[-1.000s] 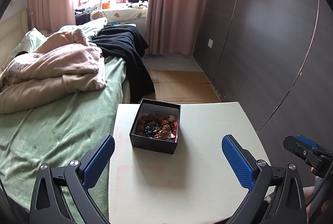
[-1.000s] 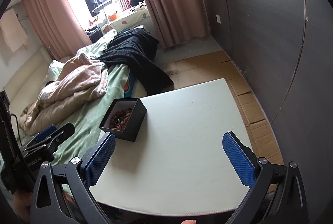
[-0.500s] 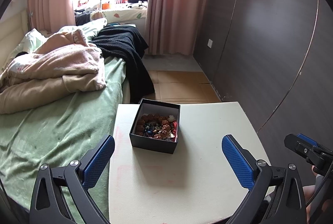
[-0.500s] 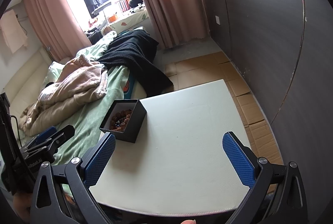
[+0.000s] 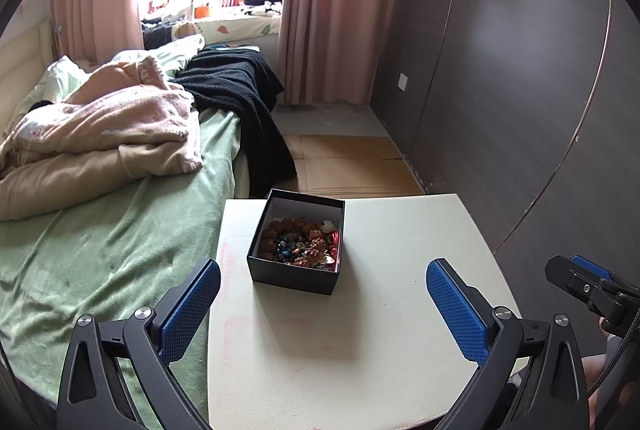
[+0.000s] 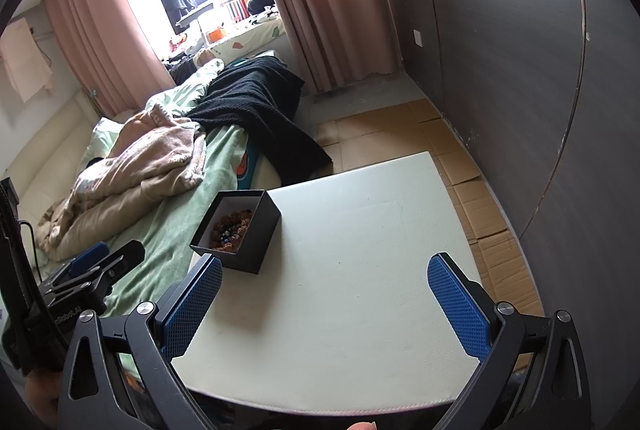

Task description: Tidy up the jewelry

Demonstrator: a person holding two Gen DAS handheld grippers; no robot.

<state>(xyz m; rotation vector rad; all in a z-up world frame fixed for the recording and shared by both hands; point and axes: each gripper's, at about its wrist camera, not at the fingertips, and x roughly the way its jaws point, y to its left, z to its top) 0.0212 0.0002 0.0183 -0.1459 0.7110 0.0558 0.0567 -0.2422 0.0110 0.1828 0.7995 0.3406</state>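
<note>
A black open box [image 5: 295, 276] stands on the white table [image 5: 360, 342], filled with brown bead bracelets and small coloured jewelry [image 5: 301, 243]. My left gripper [image 5: 323, 304] is open just in front of the box, its blue pads empty. In the right wrist view the same box [image 6: 256, 236] sits at the table's left edge, ahead and left of my open right gripper [image 6: 325, 300], which holds nothing. The right gripper's tip [image 5: 588, 280] shows at the right edge of the left wrist view, and the left gripper's tip [image 6: 100, 270] shows at the left edge of the right wrist view.
A bed with a green sheet [image 5: 100, 254], a pink blanket [image 5: 104, 126] and a black throw [image 5: 244, 90] lies left of the table. A dark panelled wall [image 5: 500, 90] runs along the right. Cardboard [image 6: 484, 206] covers the floor beyond the table.
Both grippers stay open and almost still. The right wrist view has drifted slightly, so the box sits a little lower and closer to its left finger.
</note>
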